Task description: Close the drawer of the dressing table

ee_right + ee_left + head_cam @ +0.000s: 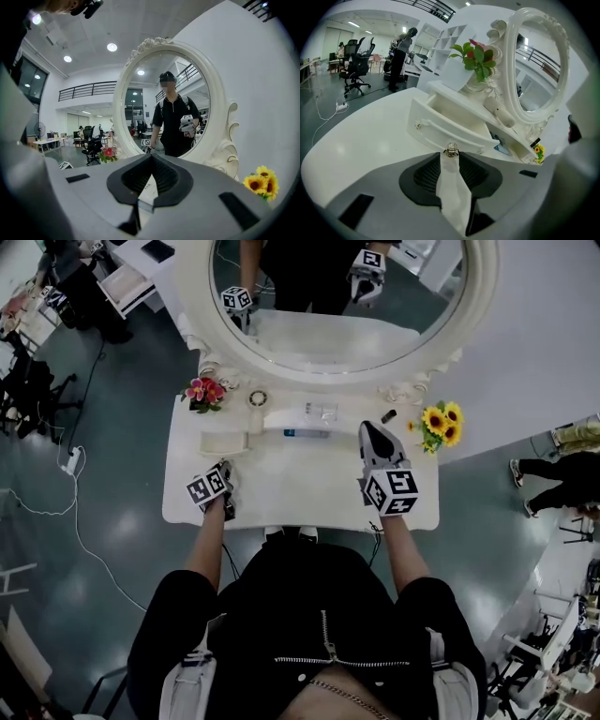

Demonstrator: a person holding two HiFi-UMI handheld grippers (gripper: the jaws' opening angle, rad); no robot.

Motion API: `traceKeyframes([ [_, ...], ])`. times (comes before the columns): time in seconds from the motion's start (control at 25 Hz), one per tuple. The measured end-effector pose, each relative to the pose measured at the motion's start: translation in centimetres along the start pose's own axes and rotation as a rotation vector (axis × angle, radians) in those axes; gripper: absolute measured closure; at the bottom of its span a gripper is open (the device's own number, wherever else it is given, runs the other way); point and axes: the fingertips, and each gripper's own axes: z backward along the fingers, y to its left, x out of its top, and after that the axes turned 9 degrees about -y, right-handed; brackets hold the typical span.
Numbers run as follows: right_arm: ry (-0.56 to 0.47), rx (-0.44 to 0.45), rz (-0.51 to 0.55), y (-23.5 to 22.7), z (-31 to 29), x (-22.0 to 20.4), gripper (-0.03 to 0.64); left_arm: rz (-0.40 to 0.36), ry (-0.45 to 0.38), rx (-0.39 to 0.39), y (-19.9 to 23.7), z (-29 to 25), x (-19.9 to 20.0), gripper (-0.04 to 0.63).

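Note:
The white dressing table (300, 493) stands below me under an oval mirror (337, 352). Its left drawer (223, 442) is pulled out and looks empty inside. In the left gripper view the drawer's (445, 124) curved front faces me, and its small shiny knob (451, 151) sits right at the tips of my left gripper (451, 158), whose jaws stand a little apart and do not press on it. From the head view my left gripper (225, 468) is just in front of the drawer. My right gripper (367, 429) hovers over the tabletop's right half with its jaws together and nothing in them; its own view (151, 159) looks at the mirror.
Pink flowers (203, 392) stand at the table's back left, sunflowers (442, 425) at the back right. A blue-and-white box (307, 433) and a small dark object (388, 416) lie near the mirror's base. Office chairs and a person (401, 51) are far off to the left.

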Motion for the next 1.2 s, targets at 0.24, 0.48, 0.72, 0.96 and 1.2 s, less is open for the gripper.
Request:
traceKeyframes([
  [0.24, -0.005, 0.004, -0.002, 0.3, -0.5, 0.1, 0.611, -0.036, -0.009, -0.003, -0.4, -0.1, 0.4, 0.486],
  [0.48, 0.003, 0.005, -0.004, 0.5, -0.7, -0.3, 0.611, -0.050, -0.037, -0.025, -0.9, -0.6, 1.8, 0.486],
  [0.72, 0.007, -0.005, -0.003, 0.4, -0.9, -0.1, 0.611, -0.042, -0.015, -0.029, -1.0, -2.1, 3.0, 0.486],
  [0.96, 0.012, -0.026, 0.002, -0.2, -0.8, 0.0, 0.611, -0.043, 0.004, -0.025, -0.9, -3.3, 3.5, 0.486],
  [1.2, 0.017, -0.039, 0.003, -0.5, -0.5, -0.1, 0.611, -0.048, 0.024, -0.021, -0.9, -4.5, 4.0, 0.486],
])
